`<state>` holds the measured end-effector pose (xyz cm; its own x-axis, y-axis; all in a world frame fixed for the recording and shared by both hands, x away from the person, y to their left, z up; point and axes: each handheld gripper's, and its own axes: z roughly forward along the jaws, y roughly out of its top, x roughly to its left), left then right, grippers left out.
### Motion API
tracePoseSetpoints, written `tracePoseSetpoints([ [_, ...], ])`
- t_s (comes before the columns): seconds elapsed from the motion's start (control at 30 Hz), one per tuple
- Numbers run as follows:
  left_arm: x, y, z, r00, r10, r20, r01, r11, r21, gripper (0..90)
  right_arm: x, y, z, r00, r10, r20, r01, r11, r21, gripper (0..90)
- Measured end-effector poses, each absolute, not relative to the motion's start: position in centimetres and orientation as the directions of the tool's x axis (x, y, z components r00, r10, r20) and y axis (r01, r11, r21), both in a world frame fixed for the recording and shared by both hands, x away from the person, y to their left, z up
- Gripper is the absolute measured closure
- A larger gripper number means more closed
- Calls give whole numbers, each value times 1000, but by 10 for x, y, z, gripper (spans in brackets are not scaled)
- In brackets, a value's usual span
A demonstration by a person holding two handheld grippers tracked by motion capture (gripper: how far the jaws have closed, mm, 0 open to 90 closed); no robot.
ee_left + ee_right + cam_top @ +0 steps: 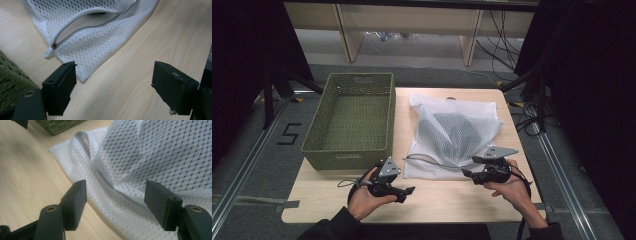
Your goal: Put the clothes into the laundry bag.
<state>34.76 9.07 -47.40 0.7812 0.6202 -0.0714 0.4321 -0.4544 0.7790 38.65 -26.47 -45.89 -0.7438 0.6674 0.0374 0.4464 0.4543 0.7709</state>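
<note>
White mesh bag (452, 135) lies on worktop (447, 197), zipper (75, 30) partly open, dark garment inside. Green basket (352, 120) beside it sits empty. Left claw (404, 191) and right claw (468, 173) both gape, holding nothing. Emptying seemingly not begun.

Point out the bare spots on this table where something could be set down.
Bare wood runs along the near edge of the table, in front of the green basket and white mesh bag, between the two hand-held grippers. A narrow strip separates basket and bag. The far half is crowded; the basket itself looks empty.
</note>
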Motion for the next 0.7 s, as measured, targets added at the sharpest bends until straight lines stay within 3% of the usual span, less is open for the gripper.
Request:
tracePoseSetpoints([
  [0.7, 317, 91, -477, 784, 616, -68, 431, -464, 774, 194, 350, -263, -465, -787, 616, 30, 437, 522, 733, 327],
])
